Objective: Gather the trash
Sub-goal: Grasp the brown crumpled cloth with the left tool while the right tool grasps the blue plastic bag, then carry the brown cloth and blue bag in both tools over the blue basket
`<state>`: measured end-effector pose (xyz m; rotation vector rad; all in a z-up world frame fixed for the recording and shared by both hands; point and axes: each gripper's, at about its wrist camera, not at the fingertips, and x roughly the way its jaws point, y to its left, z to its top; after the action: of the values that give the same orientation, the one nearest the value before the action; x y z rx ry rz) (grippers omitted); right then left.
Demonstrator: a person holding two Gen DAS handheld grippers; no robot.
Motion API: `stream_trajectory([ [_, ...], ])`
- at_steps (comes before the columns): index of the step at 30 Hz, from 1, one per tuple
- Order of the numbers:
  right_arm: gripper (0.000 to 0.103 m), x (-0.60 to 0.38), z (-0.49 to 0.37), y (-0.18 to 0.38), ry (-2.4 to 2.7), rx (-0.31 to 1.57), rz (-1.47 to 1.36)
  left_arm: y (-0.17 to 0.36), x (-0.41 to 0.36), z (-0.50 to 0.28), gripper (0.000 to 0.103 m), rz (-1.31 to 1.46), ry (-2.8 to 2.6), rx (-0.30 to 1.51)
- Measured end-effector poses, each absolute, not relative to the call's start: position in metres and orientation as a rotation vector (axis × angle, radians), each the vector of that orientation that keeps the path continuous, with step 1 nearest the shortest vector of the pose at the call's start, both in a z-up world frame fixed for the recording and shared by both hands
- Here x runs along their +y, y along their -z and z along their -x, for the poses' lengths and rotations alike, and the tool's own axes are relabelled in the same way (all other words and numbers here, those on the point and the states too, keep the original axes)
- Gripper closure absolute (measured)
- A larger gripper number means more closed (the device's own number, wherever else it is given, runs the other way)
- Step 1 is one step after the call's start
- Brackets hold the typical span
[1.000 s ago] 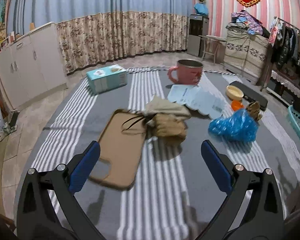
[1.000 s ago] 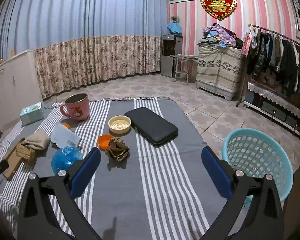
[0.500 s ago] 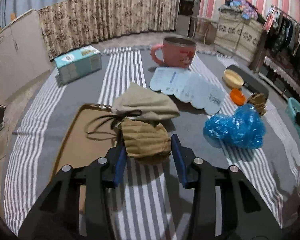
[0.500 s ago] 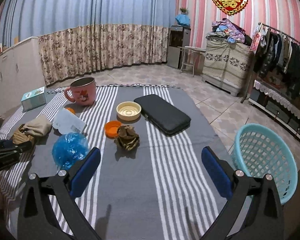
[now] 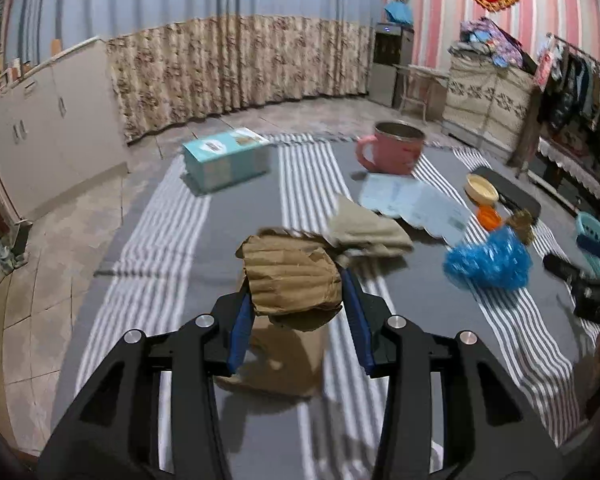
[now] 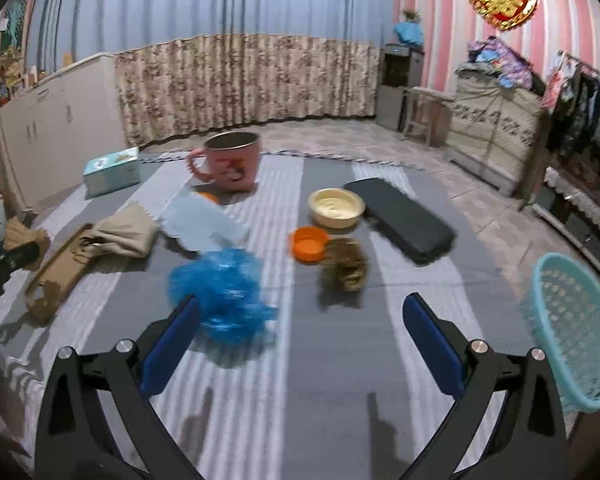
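My left gripper [image 5: 296, 292] is shut on a crumpled brown paper wad [image 5: 294, 276] and holds it just above a brown phone case [image 5: 284, 364] on the striped table cloth. In the right wrist view the same paper wad [image 6: 20, 236] shows at the far left edge. My right gripper [image 6: 302, 308] is open with nothing between its fingers. A crumpled blue plastic bag [image 6: 224, 292] lies just ahead of its left finger, and a small brown crumpled scrap [image 6: 346, 264] lies ahead at centre. A teal basket [image 6: 576, 328] stands beside the table on the right.
A beige cloth [image 5: 364, 228], a pale blue packet [image 5: 416, 204], a pink mug [image 5: 396, 148] and a teal box [image 5: 226, 158] sit further back. An orange lid [image 6: 310, 244], a yellow bowl [image 6: 336, 208] and a black case [image 6: 404, 216] lie toward the right.
My left gripper went from wide open to shut on the brown paper wad and has lifted it off the table. My right gripper moved forward and lower, closer to the blue bag.
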<state>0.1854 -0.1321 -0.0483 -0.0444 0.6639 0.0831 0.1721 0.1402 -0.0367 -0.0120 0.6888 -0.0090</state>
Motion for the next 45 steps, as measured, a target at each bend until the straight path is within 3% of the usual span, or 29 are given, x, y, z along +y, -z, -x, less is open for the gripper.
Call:
stream_trajectory([
  [10, 0.006, -0.102, -0.224, 0.074, -0.118, 0.781, 0.110, 0.032, 0.167, -0.189, 0.062, 0.013, -0.029, 0.637],
  [11, 0.010, -0.100, -0.225, 0.075, -0.126, 0.788, 0.120, 0.032, 0.167, -0.190, 0.062, 0.012, -0.031, 0.636],
  [14, 0.049, -0.095, -0.230, 0.080, -0.182, 0.820, 0.125, 0.031, 0.166, -0.195, 0.062, 0.012, -0.037, 0.637],
  [17, 0.066, -0.096, -0.226, 0.075, -0.231, 0.803, 0.110, 0.027, 0.161, -0.195, 0.062, 0.013, -0.035, 0.628],
  [30, 0.070, -0.183, -0.189, 0.015, -0.139, 0.637, 0.002, -0.011, 0.084, -0.188, 0.062, -0.037, 0.075, 0.554],
  [45, 0.070, -0.366, -0.152, -0.004, 0.270, 0.557, -0.020, -0.020, -0.068, -0.208, 0.062, -0.057, 0.287, 0.518],
])
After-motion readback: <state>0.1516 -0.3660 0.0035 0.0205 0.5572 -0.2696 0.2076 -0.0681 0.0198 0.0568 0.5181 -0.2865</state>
